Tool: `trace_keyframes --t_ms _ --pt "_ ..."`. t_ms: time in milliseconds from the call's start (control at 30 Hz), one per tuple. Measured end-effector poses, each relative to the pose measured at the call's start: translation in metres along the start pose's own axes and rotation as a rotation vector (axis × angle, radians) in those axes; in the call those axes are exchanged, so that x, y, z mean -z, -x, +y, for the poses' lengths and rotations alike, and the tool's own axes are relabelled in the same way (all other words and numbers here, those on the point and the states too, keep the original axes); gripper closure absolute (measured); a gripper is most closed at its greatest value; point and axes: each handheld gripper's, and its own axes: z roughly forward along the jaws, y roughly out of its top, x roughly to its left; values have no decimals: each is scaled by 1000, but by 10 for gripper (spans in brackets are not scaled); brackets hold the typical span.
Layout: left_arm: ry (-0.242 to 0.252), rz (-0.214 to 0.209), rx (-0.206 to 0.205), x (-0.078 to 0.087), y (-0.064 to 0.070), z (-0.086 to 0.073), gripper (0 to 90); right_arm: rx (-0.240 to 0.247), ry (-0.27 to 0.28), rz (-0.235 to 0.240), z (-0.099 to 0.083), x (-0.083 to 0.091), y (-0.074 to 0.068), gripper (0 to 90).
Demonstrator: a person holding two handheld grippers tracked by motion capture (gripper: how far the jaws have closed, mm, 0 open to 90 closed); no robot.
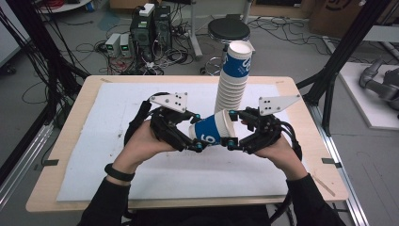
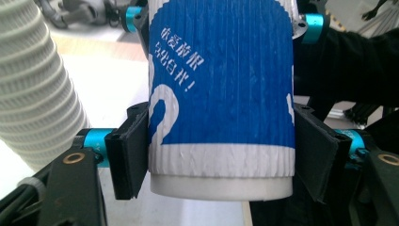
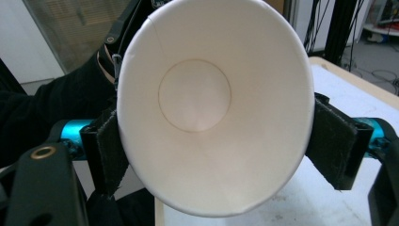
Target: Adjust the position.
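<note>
A white mat (image 1: 141, 165) covers the wooden table (image 1: 70, 122), with a cabled floor, computer boxes and one black stool (image 1: 229, 29) beyond it. Two grippers meet above the mat, holding one loose paper cup between them.

The left gripper (image 1: 196, 134) has its jaws pressed on the cup's narrow bottom end; in the left gripper view the pads sit against both sides of the ribbed wall just above the base. The paper cup (image 1: 212, 128) lies on its side in the air between the two grippers. It is blue with white markings, white bands at base and rim, and a plain white inside (image 3: 202, 108). The right gripper (image 1: 231, 128) pinches the open rim end, one pad on each side of the mouth.

Just beyond the jaws stands one tall, leaning stack of nested cups (image 1: 234, 77), too many to count.
</note>
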Motion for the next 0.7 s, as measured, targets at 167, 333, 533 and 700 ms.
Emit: trace_keyframes --t_ms 167,333,533,700 --pt "65 10 -5 9 -1 0 289 -7 37 -16 1 4 -1 145" --pt "149 19 2 15 0 0 290 -21 63 -19 1 7 0 144" --pt "172 8 -5 12 0 0 289 -25 101 -4 2 4 -2 146" --pt "148 -12 -8 5 -1 -1 289 -29 135 29 1 5 -1 206"
